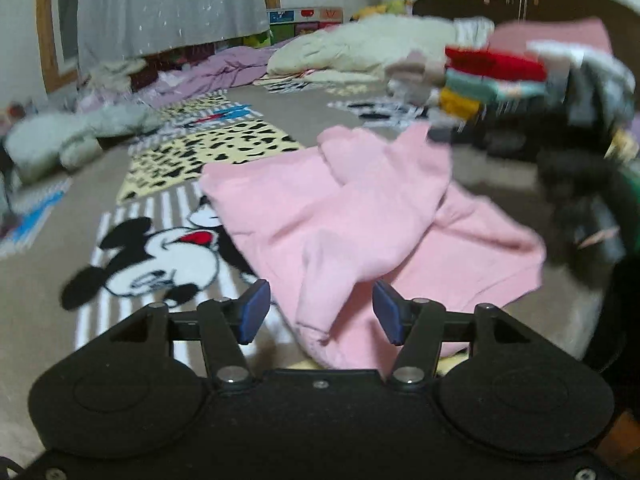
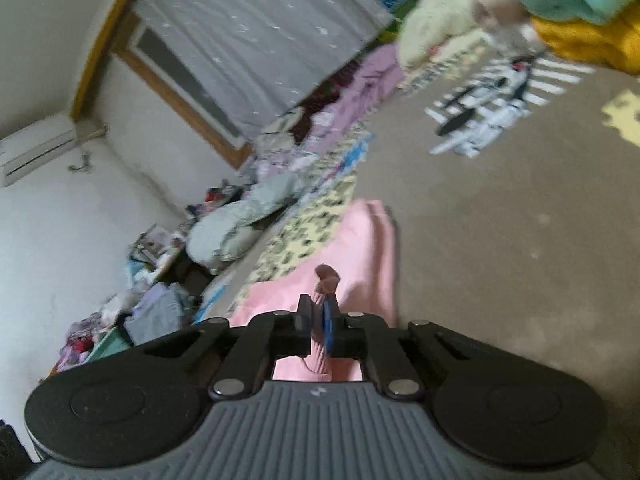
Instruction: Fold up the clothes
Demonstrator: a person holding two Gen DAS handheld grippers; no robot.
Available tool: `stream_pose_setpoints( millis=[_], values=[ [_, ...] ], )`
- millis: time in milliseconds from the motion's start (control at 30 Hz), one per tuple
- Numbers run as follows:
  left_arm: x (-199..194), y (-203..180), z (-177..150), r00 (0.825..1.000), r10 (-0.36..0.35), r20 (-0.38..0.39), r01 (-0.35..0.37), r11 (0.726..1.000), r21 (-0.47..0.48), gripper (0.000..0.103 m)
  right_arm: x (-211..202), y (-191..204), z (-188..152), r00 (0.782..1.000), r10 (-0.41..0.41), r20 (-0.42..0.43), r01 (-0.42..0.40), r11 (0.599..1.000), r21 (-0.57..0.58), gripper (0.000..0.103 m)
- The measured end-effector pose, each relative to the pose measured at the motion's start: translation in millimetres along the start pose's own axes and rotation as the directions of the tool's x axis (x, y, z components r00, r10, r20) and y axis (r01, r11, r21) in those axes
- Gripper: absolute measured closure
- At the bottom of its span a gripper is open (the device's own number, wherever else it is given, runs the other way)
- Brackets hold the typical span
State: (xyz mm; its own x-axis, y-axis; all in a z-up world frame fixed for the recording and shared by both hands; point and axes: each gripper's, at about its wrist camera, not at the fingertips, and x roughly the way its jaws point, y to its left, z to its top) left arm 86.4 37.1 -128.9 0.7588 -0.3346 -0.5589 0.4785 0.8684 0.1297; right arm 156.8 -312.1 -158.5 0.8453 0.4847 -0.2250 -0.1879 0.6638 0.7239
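A pink garment lies rumpled on the bed cover, which is printed with a cartoon mouse. One sleeve of it runs down toward the camera. My left gripper is open, its blue pads standing on either side of that sleeve's end without pressing it. In the tilted right wrist view, my right gripper is shut on a ribbed cuff of the pink garment, and a bit of the cuff pokes out past the fingertips. The rest of the garment trails away over the bed cover.
A stack of folded clothes in red, teal and yellow sits at the far right, with a blurred dark shape before it. A cream blanket and purple bedding lie at the back, a pale pillow at the left. The folded stack also shows at top right.
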Motion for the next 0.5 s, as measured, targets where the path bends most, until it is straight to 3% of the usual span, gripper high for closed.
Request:
stream_pose_setpoints(
  millis=[67, 100, 167, 367, 500],
  values=[
    [5, -6, -3, 0.999, 0.033, -0.011, -0.032, 0.998, 0.050, 0.067, -5, 6, 2, 1.000, 0.021, 0.008, -0.020, 1.000, -0.021, 0.096],
    [7, -9, -4, 0.999, 0.045, -0.015, -0.044, 0.996, 0.072, 0.069, -7, 9, 3, 0.999, 0.031, 0.012, -0.030, 0.999, -0.032, 0.096],
    [9, -13, -5, 0.998, 0.066, -0.016, -0.063, 0.991, 0.117, 0.085, -18, 16, 7, 0.998, 0.048, 0.030, -0.047, 0.998, -0.040, 0.096],
    [5, -25, -8, 0.999, 0.047, -0.023, -0.041, 0.975, 0.220, 0.090, -56, 21, 17, 0.995, 0.068, 0.079, -0.066, 0.997, -0.026, 0.096],
    [6, -34, -4, 1.000, 0.021, -0.005, -0.020, 0.970, 0.244, 0.090, -73, 10, 18, 0.995, 0.026, 0.093, -0.027, 1.000, 0.004, 0.096]
  ],
)
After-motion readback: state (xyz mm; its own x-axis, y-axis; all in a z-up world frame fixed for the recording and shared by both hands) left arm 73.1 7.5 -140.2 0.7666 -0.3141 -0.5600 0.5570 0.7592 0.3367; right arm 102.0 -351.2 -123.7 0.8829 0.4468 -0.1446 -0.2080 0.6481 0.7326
